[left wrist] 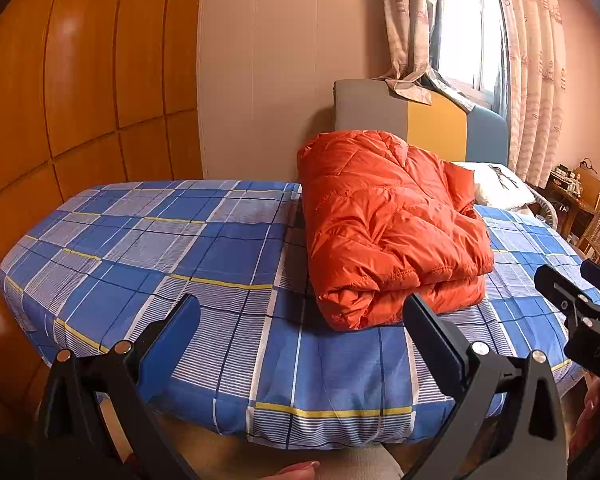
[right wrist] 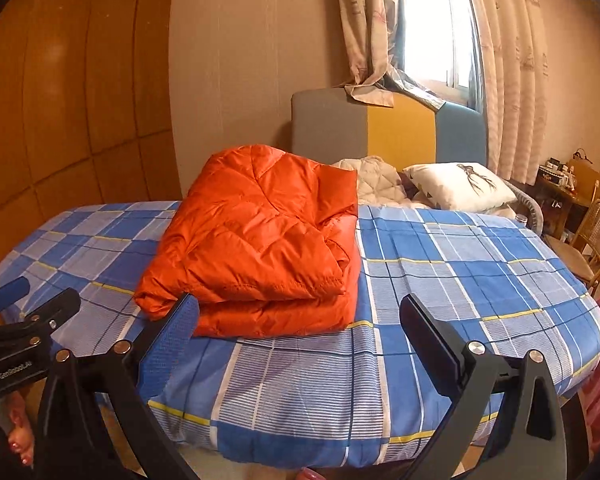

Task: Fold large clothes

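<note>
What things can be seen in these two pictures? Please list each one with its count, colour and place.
jacket: one, orange, folded on the bed
bed sheet: one, blue plaid, covering the bed
pillow: one, white, at the head of the bed
headboard: one, grey, yellow and blue, behind the pillow
curtains: beige, at the window
chair: one, wooden, right of the bed
left gripper: black, open, before the bed
right gripper: black, open, before the bed

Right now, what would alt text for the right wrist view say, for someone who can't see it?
A folded orange jacket lies on a bed with a blue plaid sheet. The open right gripper hovers empty at the near edge, the left gripper at far left. A pillow and curtained window sit behind.
</note>
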Demonstrator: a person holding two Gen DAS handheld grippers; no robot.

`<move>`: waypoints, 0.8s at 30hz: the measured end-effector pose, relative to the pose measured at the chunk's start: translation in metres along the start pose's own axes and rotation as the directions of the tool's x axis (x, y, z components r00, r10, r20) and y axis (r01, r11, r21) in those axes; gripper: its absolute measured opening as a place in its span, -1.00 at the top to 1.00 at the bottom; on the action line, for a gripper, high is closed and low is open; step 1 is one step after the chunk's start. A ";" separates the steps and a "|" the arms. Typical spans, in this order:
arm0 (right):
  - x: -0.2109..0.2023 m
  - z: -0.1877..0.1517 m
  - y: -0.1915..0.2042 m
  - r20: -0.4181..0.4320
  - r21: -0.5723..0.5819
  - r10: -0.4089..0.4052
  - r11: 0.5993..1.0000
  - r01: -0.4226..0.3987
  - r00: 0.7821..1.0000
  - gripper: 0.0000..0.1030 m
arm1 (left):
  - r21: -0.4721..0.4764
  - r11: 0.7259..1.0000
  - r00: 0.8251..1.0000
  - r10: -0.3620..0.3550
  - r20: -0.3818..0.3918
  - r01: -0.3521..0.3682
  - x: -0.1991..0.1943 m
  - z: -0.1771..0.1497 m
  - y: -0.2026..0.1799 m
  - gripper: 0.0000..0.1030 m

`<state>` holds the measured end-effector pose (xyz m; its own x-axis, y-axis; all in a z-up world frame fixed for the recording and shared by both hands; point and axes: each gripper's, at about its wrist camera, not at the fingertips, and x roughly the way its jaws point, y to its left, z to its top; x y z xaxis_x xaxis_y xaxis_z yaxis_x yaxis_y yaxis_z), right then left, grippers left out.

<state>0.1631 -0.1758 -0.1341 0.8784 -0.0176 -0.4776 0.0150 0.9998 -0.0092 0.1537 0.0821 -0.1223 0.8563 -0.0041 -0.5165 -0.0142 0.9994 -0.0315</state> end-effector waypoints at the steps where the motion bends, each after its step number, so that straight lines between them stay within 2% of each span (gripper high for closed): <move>1: 0.000 0.000 0.000 -0.001 0.002 0.003 1.000 -0.003 1.000 -0.94 | 0.000 1.000 1.000 0.001 0.001 -0.001 0.000 0.000 0.000 -0.96; 24: 0.001 -0.002 -0.003 -0.008 0.003 0.005 1.000 -0.005 1.000 -0.94 | 0.000 1.000 1.000 0.000 -0.001 0.000 -0.001 -0.003 -0.002 -0.96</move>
<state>0.1625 -0.1784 -0.1365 0.8748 -0.0127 -0.4843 0.0122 0.9999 -0.0042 0.1513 0.0799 -0.1238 0.8559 -0.0038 -0.5171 -0.0146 0.9994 -0.0316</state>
